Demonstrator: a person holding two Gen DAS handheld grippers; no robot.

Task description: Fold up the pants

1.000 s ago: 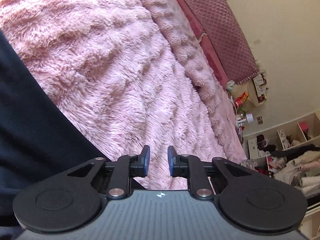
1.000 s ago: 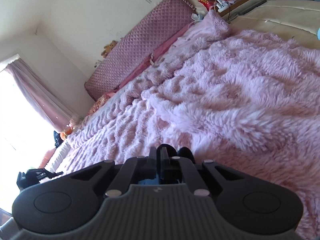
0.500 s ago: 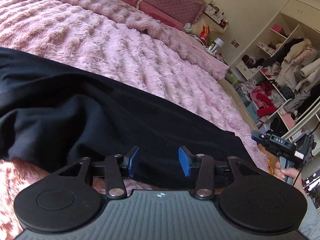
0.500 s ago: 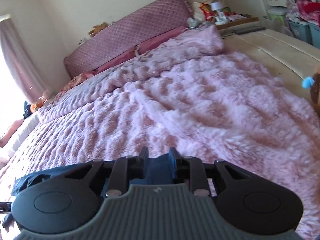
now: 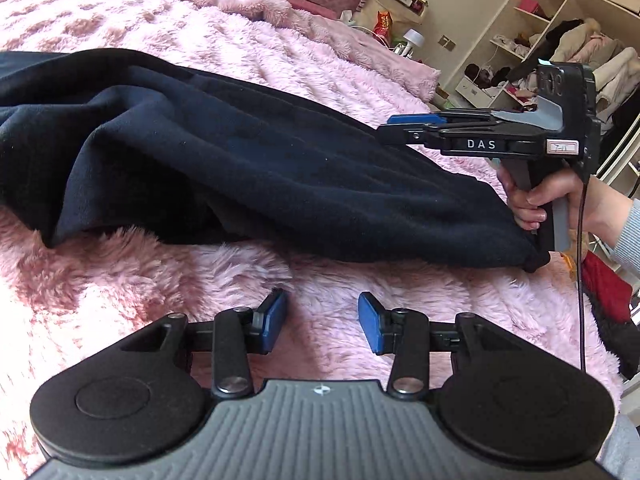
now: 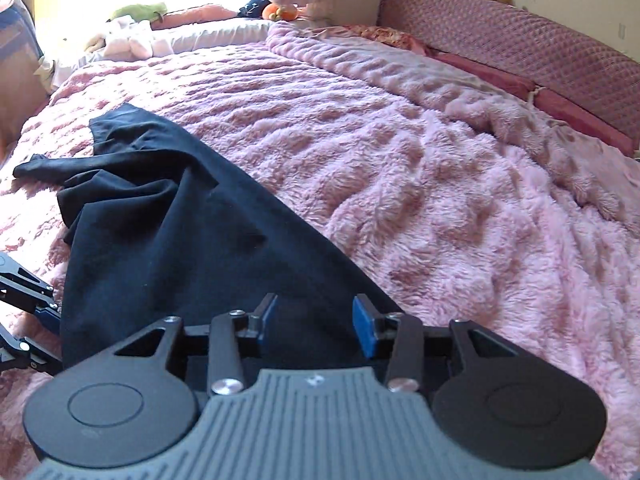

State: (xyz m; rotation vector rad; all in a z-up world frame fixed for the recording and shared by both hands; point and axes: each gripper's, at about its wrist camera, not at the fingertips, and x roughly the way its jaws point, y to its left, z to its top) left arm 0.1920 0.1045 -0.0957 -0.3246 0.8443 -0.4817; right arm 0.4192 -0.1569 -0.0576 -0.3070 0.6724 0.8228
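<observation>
Dark navy pants (image 5: 248, 160) lie rumpled across a fluffy pink blanket (image 5: 160, 292); in the right wrist view the pants (image 6: 168, 232) stretch away to the far left. My left gripper (image 5: 322, 322) is open and empty, just short of the pants' near edge. My right gripper (image 6: 314, 322) is open, over the near end of the pants, nothing between its blue pads. It also shows in the left wrist view (image 5: 412, 124), hand-held above the pants' right end.
A quilted mauve headboard (image 6: 520, 40) and pink pillows run along the bed's far side. Open shelves with clothes (image 5: 560, 56) stand to the right. Stuffed toys and bedding (image 6: 136, 36) lie by the bright window. Clothes lie on the floor at right (image 5: 604, 284).
Both grippers have opened: the right one was shut a second ago and has let go. The left camera has swung from the bare blanket to face the pants and has pulled back from them.
</observation>
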